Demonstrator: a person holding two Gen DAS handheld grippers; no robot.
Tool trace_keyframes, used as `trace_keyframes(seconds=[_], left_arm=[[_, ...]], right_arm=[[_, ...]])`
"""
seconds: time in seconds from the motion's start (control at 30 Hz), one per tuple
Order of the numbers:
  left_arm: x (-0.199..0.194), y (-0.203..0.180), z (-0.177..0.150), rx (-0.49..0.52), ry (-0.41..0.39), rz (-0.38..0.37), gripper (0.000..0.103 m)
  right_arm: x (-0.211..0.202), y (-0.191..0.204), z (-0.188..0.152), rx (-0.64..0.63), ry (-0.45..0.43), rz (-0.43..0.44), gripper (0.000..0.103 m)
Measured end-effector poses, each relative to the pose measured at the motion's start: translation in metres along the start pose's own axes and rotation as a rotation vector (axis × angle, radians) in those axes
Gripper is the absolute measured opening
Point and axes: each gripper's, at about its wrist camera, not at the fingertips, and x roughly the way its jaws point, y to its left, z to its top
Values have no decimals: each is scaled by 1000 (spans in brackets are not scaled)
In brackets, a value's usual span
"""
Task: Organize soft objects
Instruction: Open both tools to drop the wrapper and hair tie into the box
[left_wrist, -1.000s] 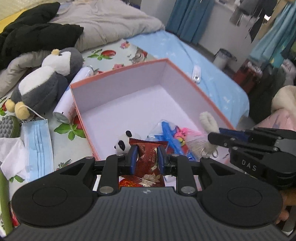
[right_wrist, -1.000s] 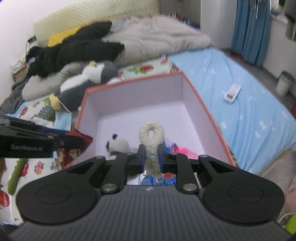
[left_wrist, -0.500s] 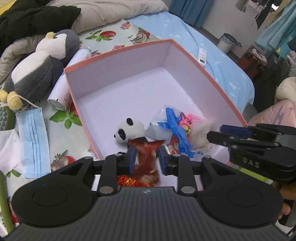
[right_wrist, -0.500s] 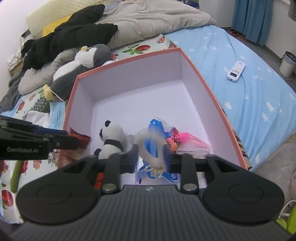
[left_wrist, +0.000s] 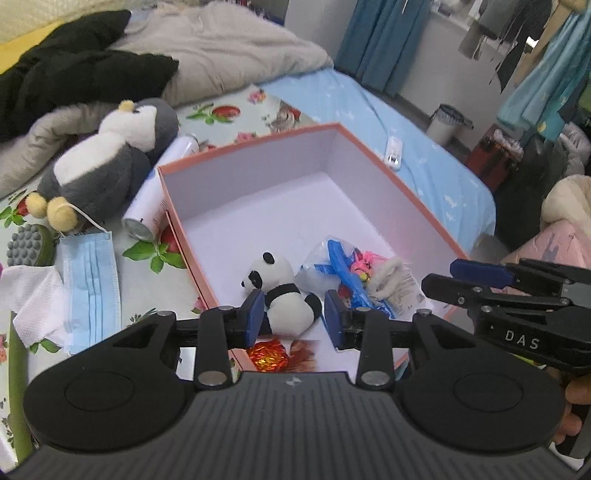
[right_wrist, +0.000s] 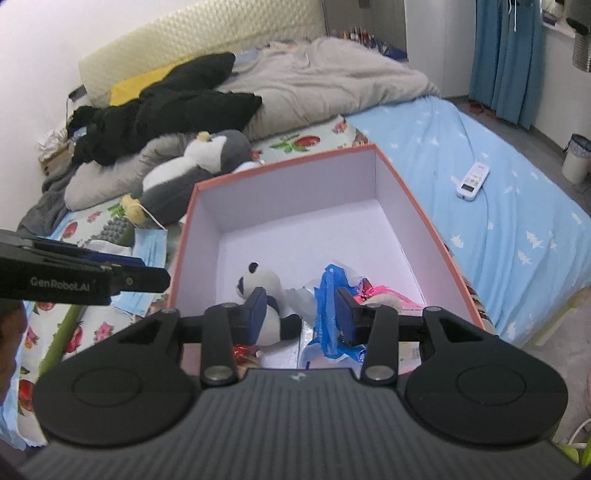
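Box (left_wrist: 417, 195) is sitting on the bed, holding a panda toy (left_wrist: 284, 291), a red wrapper (left_wrist: 269, 356), a blue bag (left_wrist: 343, 273) and a fluffy loop (left_wrist: 388, 273) near its front wall. Left gripper (left_wrist: 295, 319) and right gripper (right_wrist: 301, 314) are hovering above, fingers spread, gripping nothing.

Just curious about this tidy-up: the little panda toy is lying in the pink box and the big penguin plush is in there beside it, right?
Not quite. The panda toy does lie in the pink box, but the penguin plush is outside it, lying on the bed past the box's far left corner. The right wrist view shows this plainly.
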Motion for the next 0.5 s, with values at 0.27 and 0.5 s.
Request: trace_keyframes(seconds=[0.27, 0.5], left_arm=[[-45, 3, -24, 0, -119, 11, 41], [-86, -2, -51, 28, -214, 31, 41]], right_arm=[[-33, 15, -19, -19, -91, -1, 44], [-52, 29, -38, -31, -129, 4, 44]])
